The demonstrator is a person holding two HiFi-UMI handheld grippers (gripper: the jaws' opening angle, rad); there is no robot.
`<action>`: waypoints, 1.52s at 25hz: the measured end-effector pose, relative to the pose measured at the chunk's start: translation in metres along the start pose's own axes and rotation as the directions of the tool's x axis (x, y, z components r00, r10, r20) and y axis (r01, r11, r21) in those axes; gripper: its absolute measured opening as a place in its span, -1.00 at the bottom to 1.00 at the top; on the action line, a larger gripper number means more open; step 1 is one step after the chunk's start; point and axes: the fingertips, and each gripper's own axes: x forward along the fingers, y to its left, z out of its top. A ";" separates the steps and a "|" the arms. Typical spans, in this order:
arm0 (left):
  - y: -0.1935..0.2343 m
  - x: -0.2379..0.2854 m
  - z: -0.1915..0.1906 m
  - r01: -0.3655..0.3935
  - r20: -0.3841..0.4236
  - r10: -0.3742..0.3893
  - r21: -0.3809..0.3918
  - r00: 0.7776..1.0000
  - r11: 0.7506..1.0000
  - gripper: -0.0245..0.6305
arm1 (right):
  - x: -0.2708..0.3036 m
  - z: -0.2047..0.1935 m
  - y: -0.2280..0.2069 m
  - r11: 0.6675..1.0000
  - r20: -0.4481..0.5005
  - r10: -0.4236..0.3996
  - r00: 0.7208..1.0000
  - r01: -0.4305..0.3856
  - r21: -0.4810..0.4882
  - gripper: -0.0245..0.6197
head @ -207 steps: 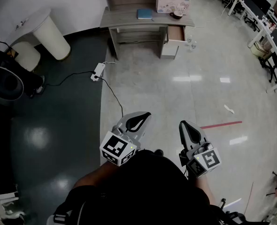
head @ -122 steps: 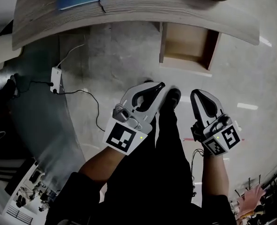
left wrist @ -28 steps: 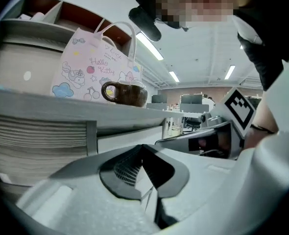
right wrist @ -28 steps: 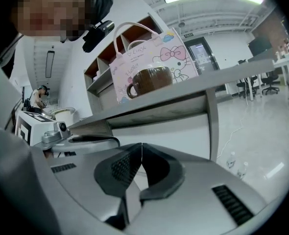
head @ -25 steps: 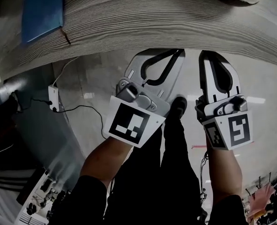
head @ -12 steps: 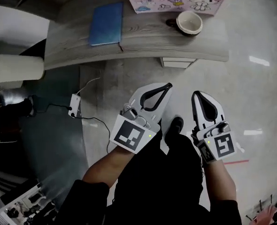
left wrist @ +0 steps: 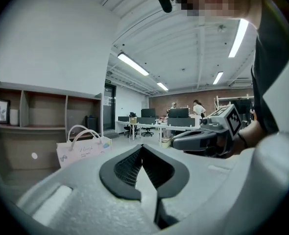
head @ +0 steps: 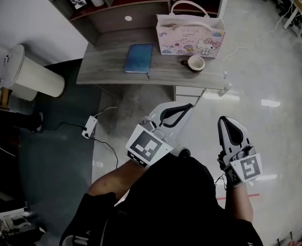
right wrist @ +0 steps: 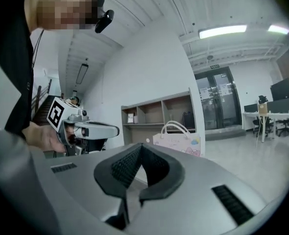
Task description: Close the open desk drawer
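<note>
Drawer under right end of desk, front looks flush, so closing seems done. Left gripper and right gripper on near side, off desk, jaws together, empty. Nothing obviously left.

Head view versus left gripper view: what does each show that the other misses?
Head view only: the desk top, blue notebook, cup, drawer front and floor power strip. Left gripper view only: ceiling lights and distant office workstations. Both: the pink bag, shelf unit, right gripper, and left gripper, jaws together.
</note>
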 end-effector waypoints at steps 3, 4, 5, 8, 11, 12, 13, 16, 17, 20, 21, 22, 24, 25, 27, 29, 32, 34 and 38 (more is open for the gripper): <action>-0.022 -0.011 0.026 0.048 0.024 -0.047 -0.043 0.999 0.998 -0.90 | -0.019 0.023 0.013 0.999 0.003 0.024 1.000 -0.024 0.032 -0.89; -0.029 -0.014 0.031 0.067 0.026 -0.066 -0.055 0.997 0.996 -0.90 | -0.023 0.029 0.018 0.999 0.002 0.034 0.999 -0.034 0.038 -0.89; -0.034 -0.017 0.034 0.079 0.023 -0.078 -0.062 0.997 0.995 -0.90 | -0.027 0.034 0.023 0.998 0.003 0.043 0.999 -0.043 0.045 -0.89; -0.039 -0.023 0.036 0.068 0.017 -0.067 -0.086 0.998 0.994 -0.90 | -0.036 0.043 0.029 0.998 0.006 0.036 0.999 -0.036 0.055 -0.89; -0.033 -0.030 0.037 0.021 0.022 -0.019 -0.108 1.000 0.994 -0.90 | -0.042 0.047 0.024 0.997 0.009 0.008 1.000 -0.009 0.073 -0.89; -0.031 -0.032 0.038 0.006 0.023 -0.003 -0.107 1.000 0.994 -0.90 | -0.043 0.050 0.022 0.997 0.015 0.004 1.000 -0.005 0.076 -0.89; -0.029 -0.033 0.041 -0.007 0.023 0.009 -0.103 1.000 0.995 -0.90 | -0.043 0.053 0.019 0.997 0.020 0.001 1.000 -0.003 0.076 -0.89; -0.026 -0.032 0.050 -0.025 0.024 0.028 -0.091 0.999 0.996 -0.90 | -0.041 0.060 0.013 0.997 0.034 0.001 0.999 -0.004 0.078 -0.89; -0.027 -0.031 0.054 -0.027 0.032 0.030 -0.083 0.999 0.996 -0.90 | -0.040 0.061 0.012 0.997 0.036 0.006 0.999 -0.009 0.079 -0.89; -0.029 -0.028 0.064 -0.030 0.058 0.033 -0.058 0.998 0.998 -0.90 | -0.039 0.064 0.015 0.997 0.044 0.024 0.999 -0.027 0.072 -0.89; -0.030 -0.028 0.066 -0.029 0.060 0.033 -0.053 0.998 0.998 -0.90 | -0.038 0.065 0.015 0.997 0.048 0.027 0.998 -0.030 0.070 -0.89; -0.031 -0.028 0.067 -0.029 0.060 0.033 -0.051 0.998 0.998 -0.90 | -0.038 0.066 0.015 0.997 0.051 0.026 0.998 -0.030 0.070 -0.89; -0.032 -0.029 0.066 -0.030 0.056 0.033 -0.054 0.998 0.998 -0.90 | -0.038 0.068 0.013 0.997 0.055 0.022 0.998 -0.026 0.073 -0.89; -0.033 -0.029 0.065 -0.030 0.053 0.033 -0.055 0.998 0.998 -0.90 | -0.039 0.069 0.013 0.997 0.058 0.020 0.998 -0.024 0.074 -0.89; -0.034 -0.028 0.063 -0.027 0.046 0.030 -0.051 0.999 0.998 -0.90 | -0.040 0.070 0.011 0.997 0.064 0.018 0.998 -0.023 0.074 -0.89; -0.035 -0.028 0.060 -0.029 0.042 0.031 -0.051 0.999 0.998 -0.90 | -0.042 0.068 0.010 0.997 0.070 0.013 0.997 -0.018 0.079 -0.89; -0.033 -0.033 0.057 -0.039 0.034 0.041 -0.053 0.999 0.998 -0.90 | -0.041 0.066 0.010 0.996 0.081 0.010 0.997 -0.017 0.091 -0.89; -0.032 -0.036 0.058 -0.044 0.029 0.045 -0.054 0.999 0.998 -0.90 | -0.042 0.067 0.012 0.996 0.084 0.012 0.996 -0.019 0.089 -0.89; -0.035 -0.039 0.062 -0.041 0.031 0.043 -0.054 0.999 0.998 -0.90 | -0.045 0.069 0.015 0.996 0.084 0.011 0.996 -0.018 0.090 -0.89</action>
